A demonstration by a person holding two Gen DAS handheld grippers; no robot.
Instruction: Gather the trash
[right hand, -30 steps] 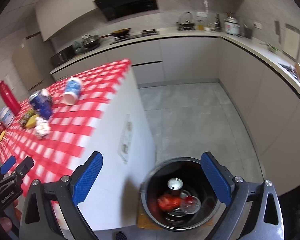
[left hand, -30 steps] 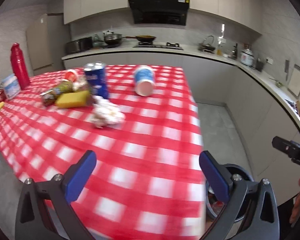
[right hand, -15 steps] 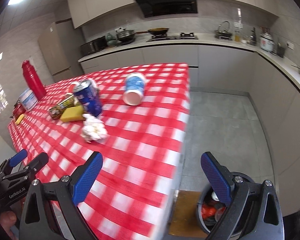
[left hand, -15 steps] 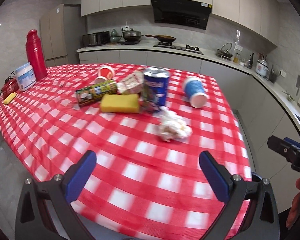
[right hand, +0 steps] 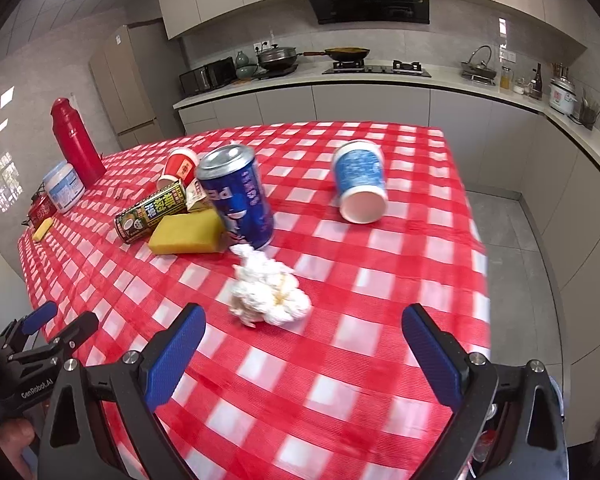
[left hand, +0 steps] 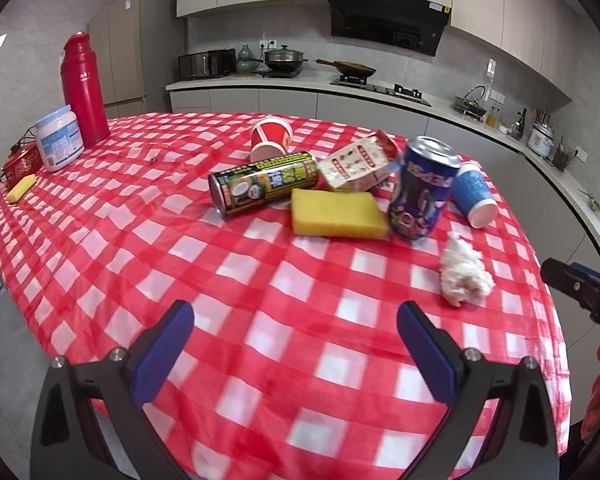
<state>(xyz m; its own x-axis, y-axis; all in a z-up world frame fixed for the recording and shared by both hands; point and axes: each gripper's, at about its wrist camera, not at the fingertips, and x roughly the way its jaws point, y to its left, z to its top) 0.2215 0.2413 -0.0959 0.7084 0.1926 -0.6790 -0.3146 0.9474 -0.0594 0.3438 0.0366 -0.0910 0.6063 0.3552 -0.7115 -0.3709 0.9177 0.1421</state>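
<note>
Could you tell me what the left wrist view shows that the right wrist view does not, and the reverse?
Only the left view shows the red-and-white snack packet in full; in the right view it is mostly hidden. Only the right view shows the floor beside the table. Both show the blue can, tissue wad, sponge, green can, blue cup, red cup and both open grippers.

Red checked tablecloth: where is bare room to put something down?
Free: the red checked tablecloth between the open left gripper and yellow sponge block, and right of the crumpled white tissue. Crowded: around the upright blue soda can.
</note>
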